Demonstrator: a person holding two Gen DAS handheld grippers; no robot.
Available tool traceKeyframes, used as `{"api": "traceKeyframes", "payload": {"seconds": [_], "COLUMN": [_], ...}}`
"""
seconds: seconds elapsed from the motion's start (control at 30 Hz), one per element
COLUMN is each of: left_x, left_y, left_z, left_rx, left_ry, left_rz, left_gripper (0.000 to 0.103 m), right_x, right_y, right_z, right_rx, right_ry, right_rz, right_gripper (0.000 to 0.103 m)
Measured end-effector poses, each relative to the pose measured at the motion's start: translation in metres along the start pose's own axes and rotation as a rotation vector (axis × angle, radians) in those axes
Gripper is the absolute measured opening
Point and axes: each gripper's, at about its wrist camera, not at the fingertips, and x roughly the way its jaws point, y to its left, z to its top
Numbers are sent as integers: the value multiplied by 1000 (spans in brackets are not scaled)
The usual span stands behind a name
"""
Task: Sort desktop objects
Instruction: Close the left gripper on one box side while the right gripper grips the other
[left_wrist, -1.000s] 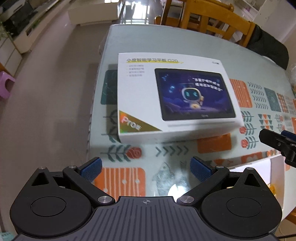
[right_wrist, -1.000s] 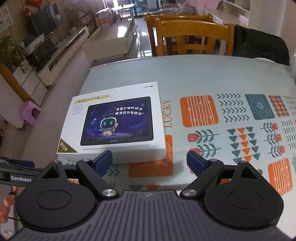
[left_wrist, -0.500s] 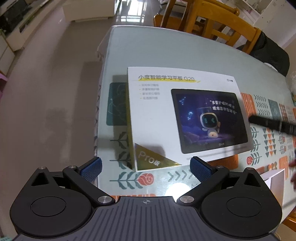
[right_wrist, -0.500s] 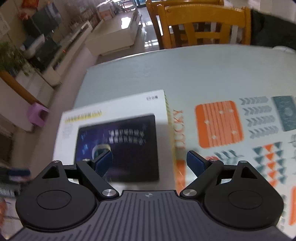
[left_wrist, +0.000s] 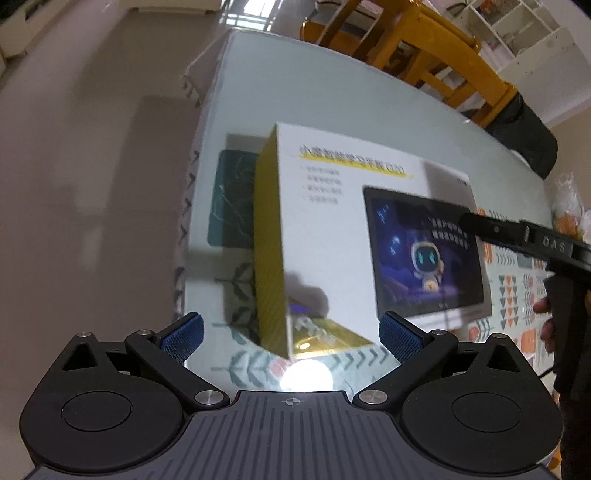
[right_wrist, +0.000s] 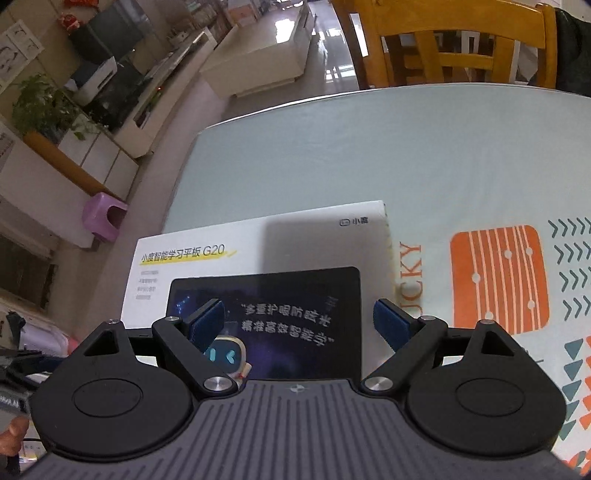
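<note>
A white tablet box with a yellow side and a tablet picture lies flat near the left edge of the patterned table. My left gripper is open and empty, just in front of the box's near yellow corner. My right gripper is open and empty, hovering over the box above the tablet picture. The right gripper also shows in the left wrist view, reaching over the box from the right.
Wooden chairs stand at the table's far side, one with a dark garment. The table's left edge drops to the floor. A purple stool and a TV cabinet stand to the left.
Both grippers moved forward toward the box. The right gripper went from in front of the box to over its top. The left gripper swung to the box's left corner.
</note>
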Motion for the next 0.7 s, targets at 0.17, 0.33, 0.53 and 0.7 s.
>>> {"api": "traceKeyframes", "payload": {"seconds": [0.17,0.33,0.53,0.7], "left_x": [8,17,32,38], "left_y": [9,5,9,23], "left_z": [8,15,24,27], "left_rx": [-11,20,6,-25], "left_ry": [2,-7,0,2], "left_rz": [-2,22,24,23], "left_gripper": [103,103,103,103], "right_x": [3,12,16,24], "right_y": [-11,-11,5,20], "right_z": [3,-3,-6,-8], "right_rx": [61,65,13,-19], "right_ry": [-10,26,33,51], "right_rz": [-71,-52,-84,-85], "right_gripper": [103,103,103,103]}}
